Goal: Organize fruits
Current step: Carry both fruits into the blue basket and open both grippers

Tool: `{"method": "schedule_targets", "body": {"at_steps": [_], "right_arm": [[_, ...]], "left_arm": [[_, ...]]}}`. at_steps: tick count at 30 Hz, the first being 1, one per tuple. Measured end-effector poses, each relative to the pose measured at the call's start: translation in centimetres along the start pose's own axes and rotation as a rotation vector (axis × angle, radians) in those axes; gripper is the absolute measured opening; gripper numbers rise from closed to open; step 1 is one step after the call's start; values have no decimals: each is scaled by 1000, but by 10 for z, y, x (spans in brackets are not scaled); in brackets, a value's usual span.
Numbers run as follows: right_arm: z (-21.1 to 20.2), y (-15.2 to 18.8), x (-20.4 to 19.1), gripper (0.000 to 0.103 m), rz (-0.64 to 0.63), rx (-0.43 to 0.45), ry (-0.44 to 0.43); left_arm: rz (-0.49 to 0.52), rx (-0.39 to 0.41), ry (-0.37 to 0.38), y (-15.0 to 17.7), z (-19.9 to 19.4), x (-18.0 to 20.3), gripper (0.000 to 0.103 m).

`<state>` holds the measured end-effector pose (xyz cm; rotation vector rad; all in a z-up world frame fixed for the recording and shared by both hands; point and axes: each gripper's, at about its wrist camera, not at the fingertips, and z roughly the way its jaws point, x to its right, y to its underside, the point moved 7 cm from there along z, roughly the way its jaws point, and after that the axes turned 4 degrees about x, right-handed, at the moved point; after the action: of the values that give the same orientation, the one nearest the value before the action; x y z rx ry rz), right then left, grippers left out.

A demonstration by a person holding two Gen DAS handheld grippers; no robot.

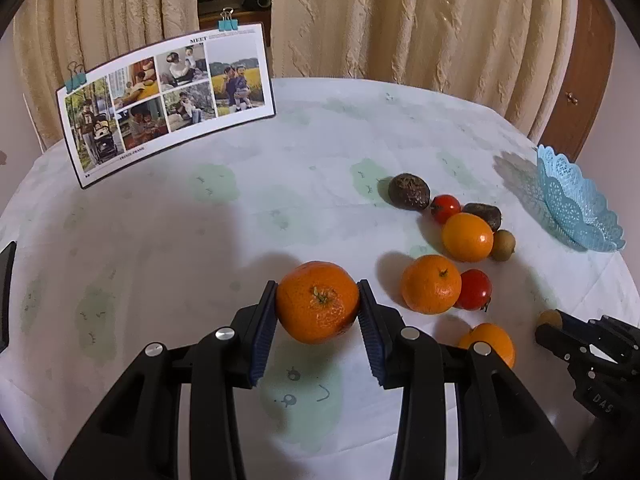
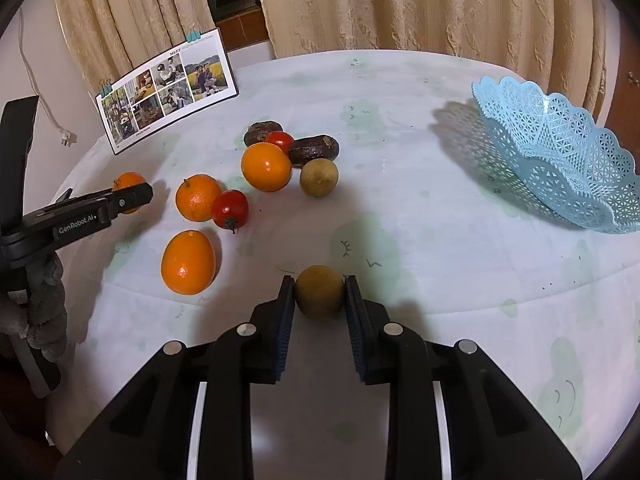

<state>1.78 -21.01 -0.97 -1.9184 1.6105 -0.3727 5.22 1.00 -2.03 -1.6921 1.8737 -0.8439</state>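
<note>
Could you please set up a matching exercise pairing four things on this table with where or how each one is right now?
Things:
1. tangerine
2. greenish fruit
3. basket
4. photo card

States:
A. empty, at the table's right side
B. between the right gripper's pads
C. standing upright, held by clips
D. between the left gripper's pads

Pairs: 1-D, 2-B, 3-A, 4-C
</note>
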Motion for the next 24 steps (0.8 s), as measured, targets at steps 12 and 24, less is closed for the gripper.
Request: {"method": "schedule_targets", "body": {"at_steps": [12,24], "right_arm": [[-56,-38,52,26,122,185,72],[-84,-66,156,26,287,316,244]], "left_arm": [[18,40,8,-9,-19,11,40],[68,61,28,-20,-28,43,40]]}}
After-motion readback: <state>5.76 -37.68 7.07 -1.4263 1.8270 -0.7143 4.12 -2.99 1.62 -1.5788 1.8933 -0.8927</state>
